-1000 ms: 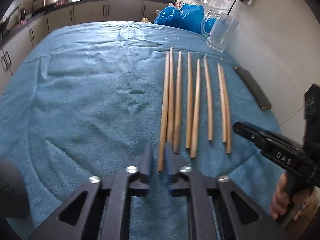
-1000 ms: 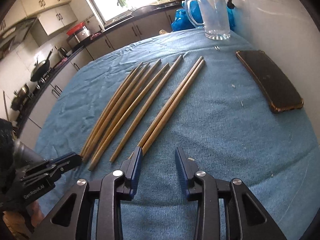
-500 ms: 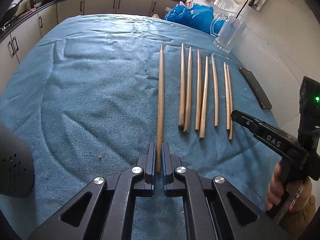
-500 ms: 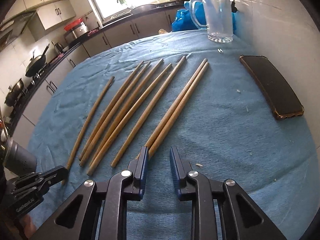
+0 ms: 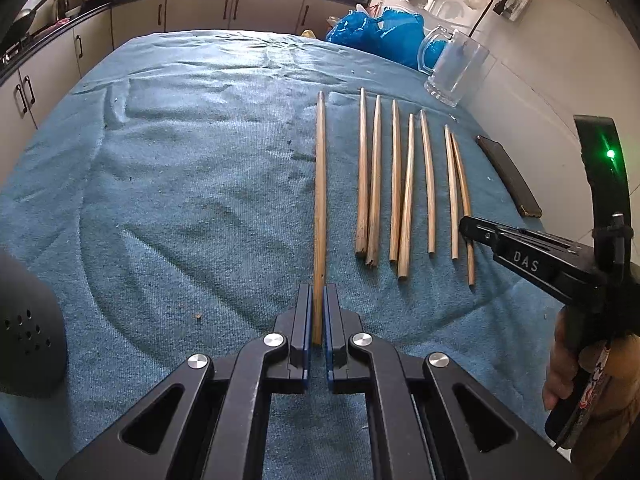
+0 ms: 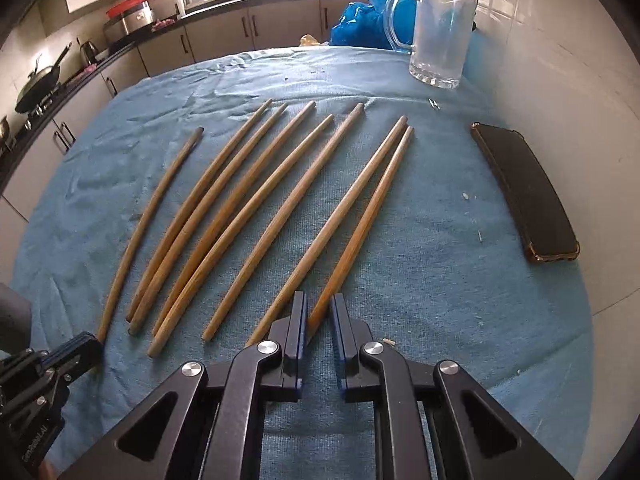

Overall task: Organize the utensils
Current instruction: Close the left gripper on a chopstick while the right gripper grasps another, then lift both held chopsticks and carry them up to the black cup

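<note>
The left gripper [image 5: 316,320] has its fingers pinching one wooden chopstick [image 5: 320,200], now lying apart from the row of seven chopsticks [image 5: 400,184] on the blue-towelled counter [image 5: 180,200], toward its left edge. A second ago it lay against the row. The right gripper [image 6: 319,320] has narrowed its still-spread fingers around the rightmost chopstick [image 6: 362,220]; sorting appears just begun.
</note>
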`<act>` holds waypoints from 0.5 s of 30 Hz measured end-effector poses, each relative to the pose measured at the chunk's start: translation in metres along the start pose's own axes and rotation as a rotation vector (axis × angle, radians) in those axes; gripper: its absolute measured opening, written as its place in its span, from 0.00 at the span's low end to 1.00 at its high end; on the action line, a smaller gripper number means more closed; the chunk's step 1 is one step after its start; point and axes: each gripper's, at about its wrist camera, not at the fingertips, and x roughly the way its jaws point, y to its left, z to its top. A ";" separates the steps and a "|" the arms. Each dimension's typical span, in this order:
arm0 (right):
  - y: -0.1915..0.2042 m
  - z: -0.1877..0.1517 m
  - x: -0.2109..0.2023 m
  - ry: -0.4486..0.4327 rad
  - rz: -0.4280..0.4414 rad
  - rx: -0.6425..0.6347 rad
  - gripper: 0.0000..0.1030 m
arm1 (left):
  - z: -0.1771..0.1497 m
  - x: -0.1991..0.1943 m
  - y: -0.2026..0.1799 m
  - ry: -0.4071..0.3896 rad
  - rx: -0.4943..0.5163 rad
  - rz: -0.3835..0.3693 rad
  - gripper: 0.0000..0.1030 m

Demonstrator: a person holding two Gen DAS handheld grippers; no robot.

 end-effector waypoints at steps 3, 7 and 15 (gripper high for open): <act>0.004 0.005 0.003 0.006 -0.026 -0.004 0.13 | 0.000 0.000 0.002 0.012 -0.022 -0.012 0.04; -0.002 0.003 0.000 0.029 -0.010 0.030 0.10 | -0.010 -0.009 0.004 0.049 -0.030 -0.031 0.04; -0.029 -0.061 -0.040 0.074 0.059 0.011 0.08 | -0.072 -0.049 -0.004 0.122 -0.025 -0.068 0.04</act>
